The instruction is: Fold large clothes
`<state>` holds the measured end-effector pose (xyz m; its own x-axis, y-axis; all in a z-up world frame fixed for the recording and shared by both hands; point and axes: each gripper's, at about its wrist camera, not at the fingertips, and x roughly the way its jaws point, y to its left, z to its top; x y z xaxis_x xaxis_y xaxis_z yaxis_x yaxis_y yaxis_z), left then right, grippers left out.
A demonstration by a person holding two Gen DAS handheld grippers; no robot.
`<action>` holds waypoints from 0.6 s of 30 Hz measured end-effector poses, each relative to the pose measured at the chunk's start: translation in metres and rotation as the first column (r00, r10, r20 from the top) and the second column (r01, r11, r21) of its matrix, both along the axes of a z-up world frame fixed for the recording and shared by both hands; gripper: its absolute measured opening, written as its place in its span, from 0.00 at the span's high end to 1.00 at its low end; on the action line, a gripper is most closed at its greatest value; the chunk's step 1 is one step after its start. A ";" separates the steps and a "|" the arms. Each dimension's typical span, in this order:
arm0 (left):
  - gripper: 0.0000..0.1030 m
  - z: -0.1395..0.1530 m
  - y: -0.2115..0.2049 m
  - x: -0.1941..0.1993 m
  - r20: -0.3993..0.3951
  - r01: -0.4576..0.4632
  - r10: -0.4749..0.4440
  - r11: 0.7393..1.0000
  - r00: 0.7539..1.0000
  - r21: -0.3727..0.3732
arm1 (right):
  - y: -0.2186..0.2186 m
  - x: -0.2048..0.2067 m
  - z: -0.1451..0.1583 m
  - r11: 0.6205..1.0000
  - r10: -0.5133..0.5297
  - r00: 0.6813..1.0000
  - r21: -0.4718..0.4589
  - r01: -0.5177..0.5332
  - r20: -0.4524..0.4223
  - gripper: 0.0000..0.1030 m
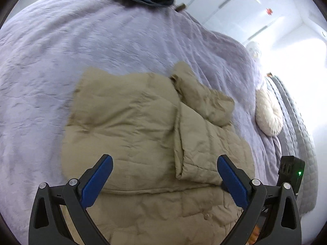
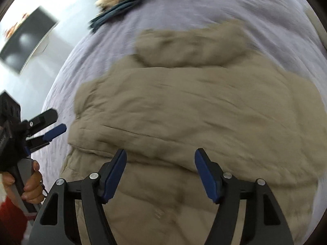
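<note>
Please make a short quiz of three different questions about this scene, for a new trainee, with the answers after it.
1. True or false: the left gripper is shut on the beige padded jacket.
2. On which surface does the jacket lie? A) a wooden floor B) a lilac bed cover C) a glass table
3. Fill in: one sleeve lies folded ____ the jacket's body.

Key
1. False: its jaws stand open, holding nothing; the right gripper is open too.
2. B
3. over
</note>
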<state>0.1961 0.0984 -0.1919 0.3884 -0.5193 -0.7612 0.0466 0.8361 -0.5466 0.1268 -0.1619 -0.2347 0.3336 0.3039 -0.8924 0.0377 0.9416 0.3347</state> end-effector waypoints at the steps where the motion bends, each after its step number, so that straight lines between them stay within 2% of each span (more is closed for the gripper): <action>1: 0.01 -0.003 -0.008 0.002 -0.003 0.017 -0.017 1.000 1.000 -0.002 | -0.018 -0.007 -0.002 0.999 -0.050 0.999 0.012 0.050 -0.015 0.30; 4: 0.01 -0.011 -0.028 0.008 -0.016 0.043 -0.043 0.999 0.999 -0.009 | -0.072 -0.030 -0.007 0.976 -0.206 0.977 0.064 0.210 -0.061 0.30; 5: 0.01 -0.015 -0.036 0.011 -0.024 0.053 -0.054 0.999 0.998 -0.008 | -0.093 -0.039 -0.011 0.957 -0.268 0.960 0.088 0.275 -0.084 0.30; 7: 0.01 -0.022 -0.052 0.015 -0.038 0.078 -0.079 0.997 0.996 -0.009 | -0.130 -0.052 -0.018 0.905 -0.385 0.915 0.149 0.400 -0.120 0.30; 10: 0.02 -0.030 -0.071 0.019 -0.054 0.096 -0.096 0.995 0.994 -0.010 | -0.170 -0.066 -0.025 0.829 -0.499 0.855 0.209 0.519 -0.141 0.30; 12: 0.18 -0.033 -0.082 0.022 -0.061 0.105 -0.105 0.994 0.993 -0.017 | -0.186 -0.068 -0.032 0.795 -0.545 0.825 0.221 0.565 -0.148 0.30; 14: 0.61 -0.036 -0.095 0.026 -0.087 0.130 -0.129 0.992 0.988 0.001 | -0.200 -0.069 -0.039 0.761 -0.587 0.795 0.233 0.606 -0.152 0.30; 16: 0.87 -0.034 -0.101 0.027 -0.079 0.147 -0.145 0.989 0.986 0.015 | -0.210 -0.071 -0.042 0.739 -0.612 0.777 0.242 0.629 -0.151 0.30; 18: 0.87 -0.025 -0.099 0.024 -0.041 0.142 -0.141 0.990 0.989 0.014 | -0.214 -0.069 -0.043 0.727 -0.632 0.761 0.229 0.648 -0.148 0.59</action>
<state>0.2198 -0.0010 -0.2170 0.2814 -0.5538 -0.7837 0.1435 0.8318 -0.5363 0.0582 -0.3762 -0.2778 0.4838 0.2515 -0.8383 0.6261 0.5698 0.5323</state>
